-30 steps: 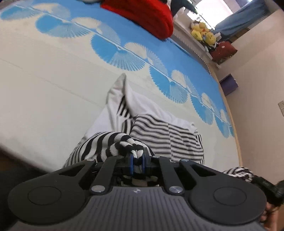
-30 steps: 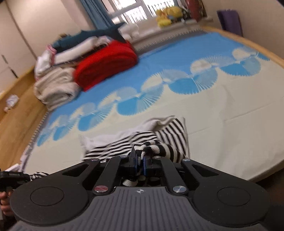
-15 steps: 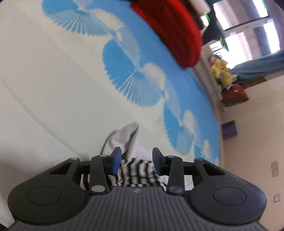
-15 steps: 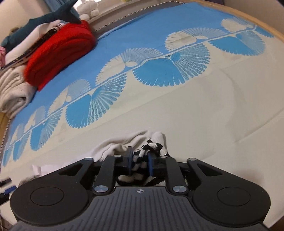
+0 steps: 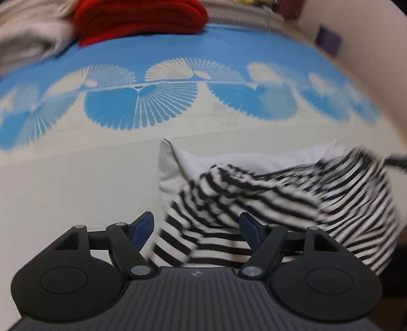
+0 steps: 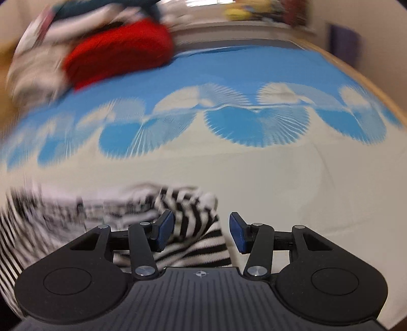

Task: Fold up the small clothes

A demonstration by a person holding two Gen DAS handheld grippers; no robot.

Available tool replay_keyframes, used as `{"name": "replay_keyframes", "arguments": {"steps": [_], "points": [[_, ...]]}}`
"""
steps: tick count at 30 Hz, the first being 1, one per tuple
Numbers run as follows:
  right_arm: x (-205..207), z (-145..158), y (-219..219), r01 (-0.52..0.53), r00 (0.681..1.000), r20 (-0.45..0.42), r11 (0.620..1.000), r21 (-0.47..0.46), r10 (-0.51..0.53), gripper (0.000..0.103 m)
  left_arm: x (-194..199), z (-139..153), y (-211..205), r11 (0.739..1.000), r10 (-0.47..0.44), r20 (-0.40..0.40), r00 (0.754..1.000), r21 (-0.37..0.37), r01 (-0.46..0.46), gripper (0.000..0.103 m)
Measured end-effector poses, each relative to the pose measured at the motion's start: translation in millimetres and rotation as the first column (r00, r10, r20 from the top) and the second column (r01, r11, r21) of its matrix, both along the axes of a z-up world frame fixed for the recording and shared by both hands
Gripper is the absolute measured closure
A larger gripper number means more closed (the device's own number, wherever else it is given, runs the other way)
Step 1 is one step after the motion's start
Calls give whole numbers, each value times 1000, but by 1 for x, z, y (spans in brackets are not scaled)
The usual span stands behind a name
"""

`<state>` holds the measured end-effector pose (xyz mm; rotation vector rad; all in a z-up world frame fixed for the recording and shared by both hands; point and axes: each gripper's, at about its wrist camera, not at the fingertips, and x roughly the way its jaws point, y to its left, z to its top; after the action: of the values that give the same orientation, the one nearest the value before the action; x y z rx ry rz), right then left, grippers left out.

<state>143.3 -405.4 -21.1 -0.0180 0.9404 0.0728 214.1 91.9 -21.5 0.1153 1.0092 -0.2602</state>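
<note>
Striped garment [image 5: 267, 201]: black-and-white top with a plain white part, lying bunched on the cream area of the bedspread [image 5: 76, 178], near its front edge, with a striped layer draped over the white one. Both views are blurring, so the finer creases cannot be made out.

Left gripper [image 5: 195, 226]: fingers now standing wide apart where a second ago they were pinching striped cloth; the fabric is lying loose between them, not held.

Right gripper [image 6: 201, 234]: likewise spread open after clamping a striped edge a moment earlier; cloth is resting between the pads, free.

Reading: both releases suggest one fold is being laid down and finished; smoothing or a further fold probably remains.

Surroundings: red blanket [image 5: 137, 17] and pale bedding are sitting well apart at the far side, beyond the blue fan pattern.
</note>
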Motion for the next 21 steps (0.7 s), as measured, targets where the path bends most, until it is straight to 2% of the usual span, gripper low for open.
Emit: {"name": "replay_keyframes", "arguments": {"steps": [4,6,8,10,11,12,13,14,15,16,18,19,21], "points": [[7,-15,17,-91,996,-5,991,-100,91,52,15,-11,-10,995,-77,29,997,58,75,24],[12,-24,26,-126,992,-3,978,-165,127,52,19,-17,-11,995,-87,48,995,54,85,25],[17,-30,36,-165,986,-5,961,-222,168,52,23,-26,-12,996,-88,50,995,23,87,30],[23,-31,45,-201,977,13,948,-245,211,53,28,-27,-21,990,-136,47,990,42,134,57],[27,-31,47,-204,977,21,951,-232,214,54,27,-24,-23,987,-158,70,985,49,155,63],[34,-30,48,-204,977,25,956,-210,214,57,31,-22,-24,985,-172,82,982,42,169,84],[40,-29,48,-206,976,34,960,-190,216,73,35,-21,-22,986,-168,78,983,25,166,93],[46,-28,49,-212,974,43,964,-164,221,85,42,-17,-16,990,-136,85,987,-11,138,94],[53,-26,48,-201,976,60,970,-138,211,103,48,-11,-8,994,-84,101,991,-58,91,96],[59,-22,47,-169,979,94,978,-120,181,103,56,-3,5,992,-8,121,993,-121,23,97],[71,-6,39,-72,975,208,996,-57,82,103,69,7,31,965,156,144,977,-232,-120,98],[77,2,33,-18,967,252,1000,-19,23,103,75,8,40,951,223,144,964,-250,-182,98],[90,9,22,91,955,282,995,32,-96,103,86,2,39,953,255,133,958,-203,-226,98]]}}
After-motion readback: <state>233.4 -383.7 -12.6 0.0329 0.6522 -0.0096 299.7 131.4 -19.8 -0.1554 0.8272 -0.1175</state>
